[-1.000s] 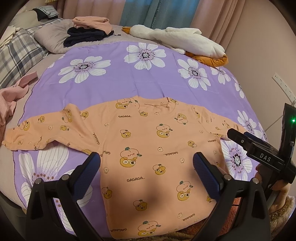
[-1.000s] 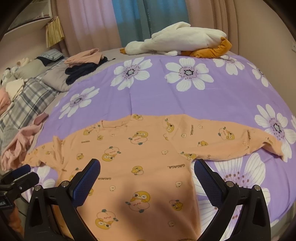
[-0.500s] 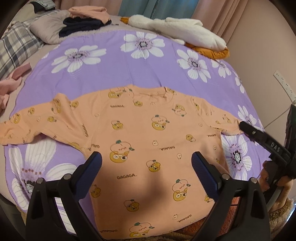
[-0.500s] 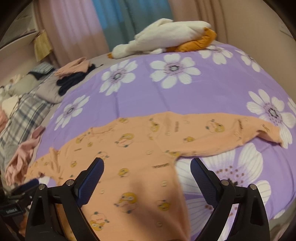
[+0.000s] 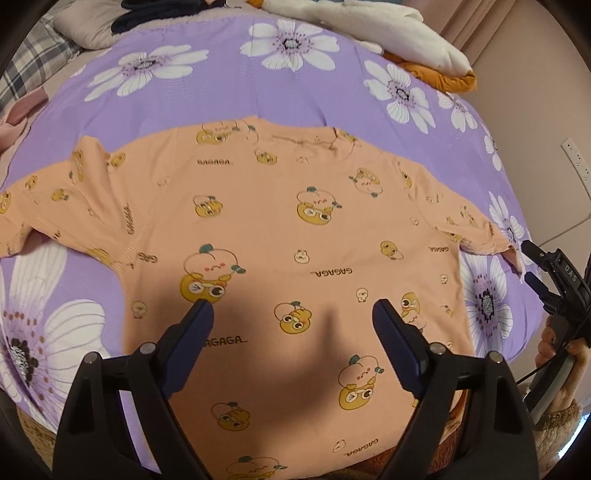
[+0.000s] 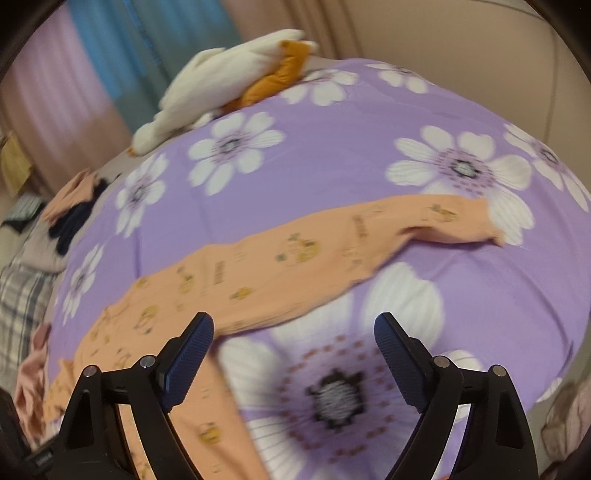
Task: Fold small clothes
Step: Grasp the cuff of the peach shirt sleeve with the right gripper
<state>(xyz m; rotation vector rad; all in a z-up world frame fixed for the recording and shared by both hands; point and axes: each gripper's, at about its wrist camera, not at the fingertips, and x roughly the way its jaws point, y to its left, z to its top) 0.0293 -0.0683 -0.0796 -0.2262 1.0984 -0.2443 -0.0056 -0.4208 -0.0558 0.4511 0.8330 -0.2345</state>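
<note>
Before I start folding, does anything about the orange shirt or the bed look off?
Mostly fine: the orange shirt lies flat and face up on the purple floral sheet. Only the sleeve at the picture's left is rumpled, its edge curled. Both grippers are closing with nothing in them.

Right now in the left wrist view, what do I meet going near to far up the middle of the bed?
Left gripper, jaws closing over the fabric → orange pyjama top → purple flowered sheet → white plush toy.
</note>
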